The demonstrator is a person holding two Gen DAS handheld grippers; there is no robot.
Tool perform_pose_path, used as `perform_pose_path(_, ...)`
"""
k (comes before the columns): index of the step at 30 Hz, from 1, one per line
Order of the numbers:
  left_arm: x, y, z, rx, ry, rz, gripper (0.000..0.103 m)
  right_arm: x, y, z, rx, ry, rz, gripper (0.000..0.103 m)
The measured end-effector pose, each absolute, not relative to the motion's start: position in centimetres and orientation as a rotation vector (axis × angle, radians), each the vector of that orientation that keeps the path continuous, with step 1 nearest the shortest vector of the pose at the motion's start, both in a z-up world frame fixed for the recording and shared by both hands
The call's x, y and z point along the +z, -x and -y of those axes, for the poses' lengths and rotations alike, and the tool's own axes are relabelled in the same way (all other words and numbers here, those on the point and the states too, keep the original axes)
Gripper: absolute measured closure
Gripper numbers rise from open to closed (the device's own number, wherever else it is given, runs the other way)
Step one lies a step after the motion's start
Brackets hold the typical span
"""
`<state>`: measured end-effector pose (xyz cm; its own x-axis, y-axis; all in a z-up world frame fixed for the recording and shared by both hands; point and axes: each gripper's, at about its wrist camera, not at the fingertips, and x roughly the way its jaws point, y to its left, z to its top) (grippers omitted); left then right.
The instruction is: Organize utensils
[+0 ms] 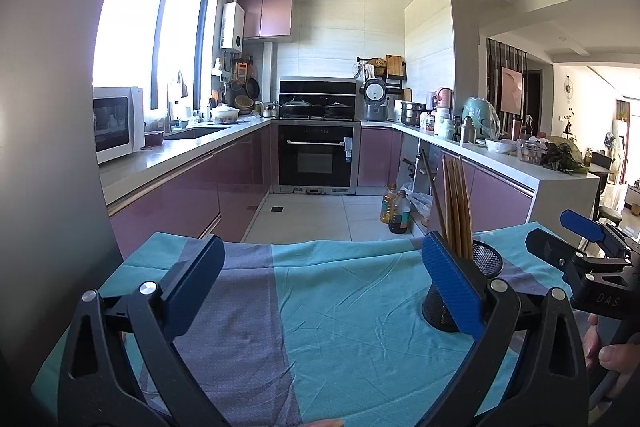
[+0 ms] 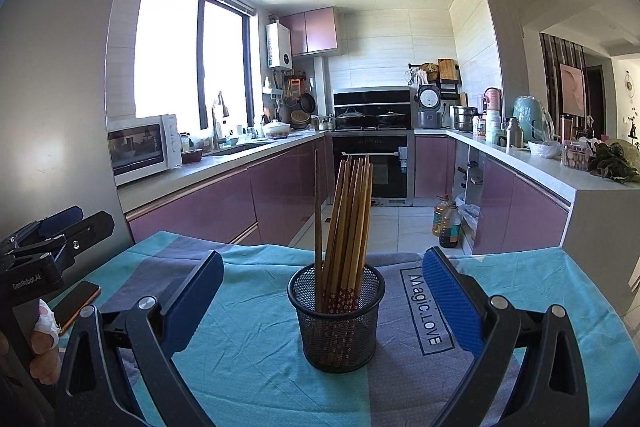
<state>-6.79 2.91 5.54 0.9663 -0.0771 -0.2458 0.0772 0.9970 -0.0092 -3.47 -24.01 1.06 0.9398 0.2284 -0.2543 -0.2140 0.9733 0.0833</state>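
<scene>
A black mesh holder (image 2: 337, 319) stands upright on the teal and purple cloth (image 2: 248, 347), with several wooden chopsticks (image 2: 348, 223) leaning inside it. My right gripper (image 2: 324, 291) is open, its blue fingers either side of the holder and nearer the camera, touching nothing. In the left wrist view the holder (image 1: 480, 267) sits partly behind the right finger, chopsticks (image 1: 456, 203) sticking up. My left gripper (image 1: 320, 279) is open over bare cloth (image 1: 340, 327), left of the holder. The right gripper (image 1: 576, 243) shows at the right edge there, and the left gripper (image 2: 56, 231) at the left edge of the right wrist view.
A phone (image 2: 76, 303) lies on the cloth at the left edge. Beyond the table is a kitchen: purple cabinets (image 2: 224, 203), an oven (image 2: 372, 163), a microwave (image 2: 140, 147), oil bottles (image 2: 446, 223) on the floor. A grey fridge side (image 1: 48, 147) rises at the left.
</scene>
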Motion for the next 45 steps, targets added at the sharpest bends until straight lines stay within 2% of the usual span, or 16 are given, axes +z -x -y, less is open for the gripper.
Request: perform_pose_path(45, 5.68, 6.67, -2.47, -0.082, 0.003, -0.252, 0.006, 1.12, 3.48, 24.43, 0.224, -0.070, -0.268, 0.007)
